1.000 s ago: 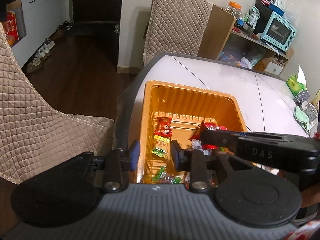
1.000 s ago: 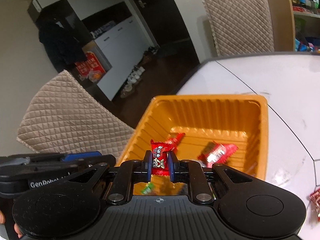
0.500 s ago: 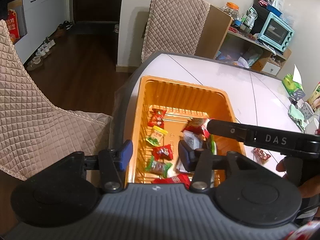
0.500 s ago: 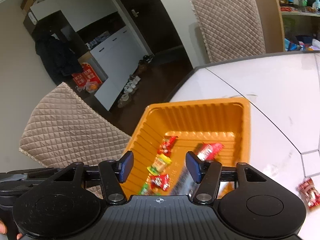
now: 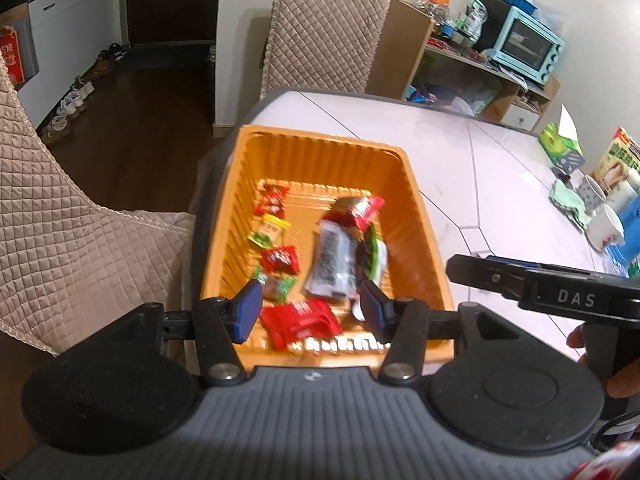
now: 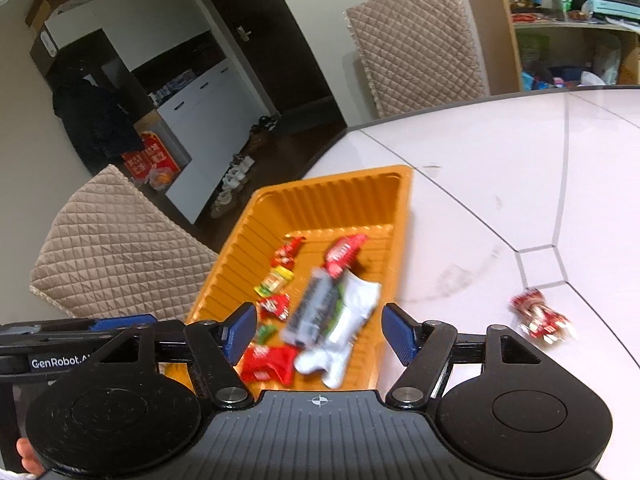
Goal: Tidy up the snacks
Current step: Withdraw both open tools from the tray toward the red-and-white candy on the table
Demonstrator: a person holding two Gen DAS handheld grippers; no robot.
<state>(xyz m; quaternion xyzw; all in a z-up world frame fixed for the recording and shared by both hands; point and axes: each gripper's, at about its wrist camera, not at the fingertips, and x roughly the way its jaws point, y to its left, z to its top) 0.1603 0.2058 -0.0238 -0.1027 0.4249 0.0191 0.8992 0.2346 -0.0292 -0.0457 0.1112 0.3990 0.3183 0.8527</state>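
An orange tray [image 5: 416,208] [image 6: 402,216] stands near the table's left end and holds several wrapped snacks: red packets [image 5: 362,208] [image 6: 344,250], a yellow-green one [image 5: 269,232], a long dark-and-silver bar [image 5: 331,260] [image 6: 316,312] and a flat red pack [image 5: 300,320] [image 6: 268,364]. My left gripper [image 5: 310,310] hovers over the tray's near end, jaws opening, nothing between its blue pads. My right gripper [image 6: 318,334] hangs above the same end, jaws opening wide and empty. One red wrapped snack [image 6: 538,314] lies loose on the table to the right of the tray.
Quilted chairs [image 5: 72,232] [image 5: 320,32] stand at the table's left and far side. Mugs [image 5: 604,226], a green cloth [image 5: 568,202] and boxes [image 5: 560,148] crowd the table's right edge. The pale table [image 6: 500,184] stretches right of the tray. A shelf with a blue oven [image 5: 528,48] stands behind.
The right gripper let go of a small red candy, which now lies in the tray, and its jaws spread wide. Both grippers drew back from the tray; the left jaws widened too.
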